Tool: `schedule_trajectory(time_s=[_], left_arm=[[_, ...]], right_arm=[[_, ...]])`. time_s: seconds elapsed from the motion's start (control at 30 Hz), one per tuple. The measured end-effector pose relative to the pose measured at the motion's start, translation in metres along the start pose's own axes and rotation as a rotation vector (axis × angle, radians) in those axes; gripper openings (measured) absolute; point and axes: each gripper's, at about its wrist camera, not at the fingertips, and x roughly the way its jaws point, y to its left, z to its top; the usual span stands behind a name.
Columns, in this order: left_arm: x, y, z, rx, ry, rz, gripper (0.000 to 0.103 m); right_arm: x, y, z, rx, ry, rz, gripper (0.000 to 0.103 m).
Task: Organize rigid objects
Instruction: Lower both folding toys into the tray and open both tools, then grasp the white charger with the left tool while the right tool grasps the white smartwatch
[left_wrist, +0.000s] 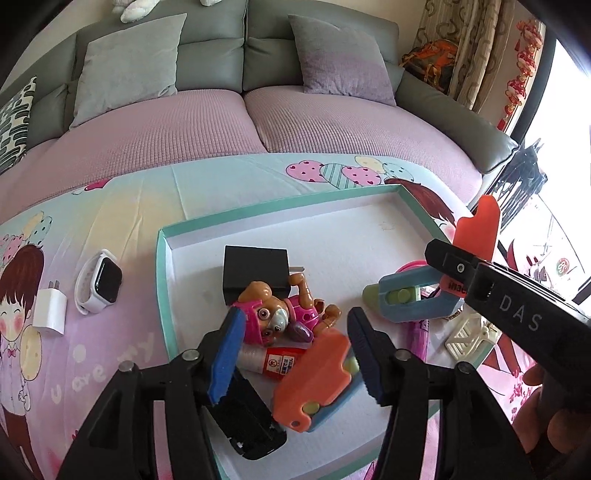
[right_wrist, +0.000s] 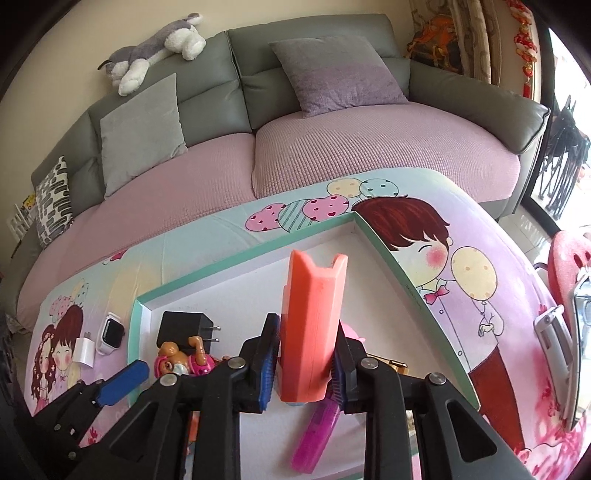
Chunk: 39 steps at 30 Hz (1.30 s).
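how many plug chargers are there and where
2. A black charger lies inside the teal-rimmed tray, behind the pup figure. A white charger lies outside it on the cloth, beside the white smartwatch. Others could be hidden under the toys.

Left gripper (left_wrist: 295, 354): black plastic linkage arms w/ round silver pivot pins, blue ribbed pads (left_wrist: 225, 354) on the fingertips. Right gripper (right_wrist: 306, 362): same build, black arms, silver pins, blue pads (right_wrist: 269, 362); its black body has small screws and white "DAS" lettering on the side.
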Motion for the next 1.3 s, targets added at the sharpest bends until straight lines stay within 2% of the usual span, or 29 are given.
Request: schedule_trajectory(time_s=[0.1, 0.17, 0.33, 0.37, 0.4, 0.43, 0.6, 0.67, 0.87, 1.03, 1.13, 1.3], left_arm=[[-0.007, 0.001, 0.002, 0.000, -0.018, 0.003, 0.069], [-0.012, 0.004, 0.003, 0.000, -0.027, 0.005, 0.070], [-0.023, 0.024, 0.006, -0.038, -0.053, 0.053, 0.072], [-0.024, 0.030, 0.007, -0.054, -0.057, 0.067, 0.075], [-0.026, 0.037, 0.007, -0.072, -0.063, 0.083, 0.087], [-0.028, 0.045, 0.007, -0.093, -0.071, 0.102, 0.094], [-0.036, 0.091, 0.003, -0.193, -0.089, 0.214, 0.094], [-0.039, 0.111, -0.001, -0.230, -0.087, 0.260, 0.094], [-0.048, 0.161, -0.013, -0.326, -0.093, 0.378, 0.096], [-0.050, 0.196, -0.022, -0.416, -0.088, 0.390, 0.098], [-0.042, 0.205, -0.023, -0.415, -0.062, 0.412, 0.098], [-0.023, 0.213, -0.024, -0.410, -0.028, 0.386, 0.098]], right_arm=[[-0.003, -0.001, 0.001, -0.003, -0.009, -0.014, 0.035], [-0.007, -0.002, 0.002, 0.003, -0.020, -0.013, 0.056], [-0.009, 0.000, 0.003, 0.003, -0.035, -0.008, 0.058], [-0.007, 0.001, 0.003, -0.001, -0.033, -0.009, 0.065], [-0.006, 0.002, 0.003, -0.004, -0.031, -0.011, 0.069], [-0.004, 0.004, 0.002, -0.008, -0.029, -0.008, 0.075], [0.001, 0.013, 0.000, -0.022, -0.024, 0.020, 0.091], [0.003, 0.021, -0.001, -0.039, -0.026, 0.028, 0.101], [0.004, 0.049, -0.004, -0.093, -0.041, 0.060, 0.103], [0.008, 0.087, -0.006, -0.154, -0.037, 0.135, 0.103], [0.012, 0.118, -0.005, -0.206, -0.037, 0.181, 0.103], [0.031, 0.166, -0.001, -0.255, 0.001, 0.270, 0.103]])
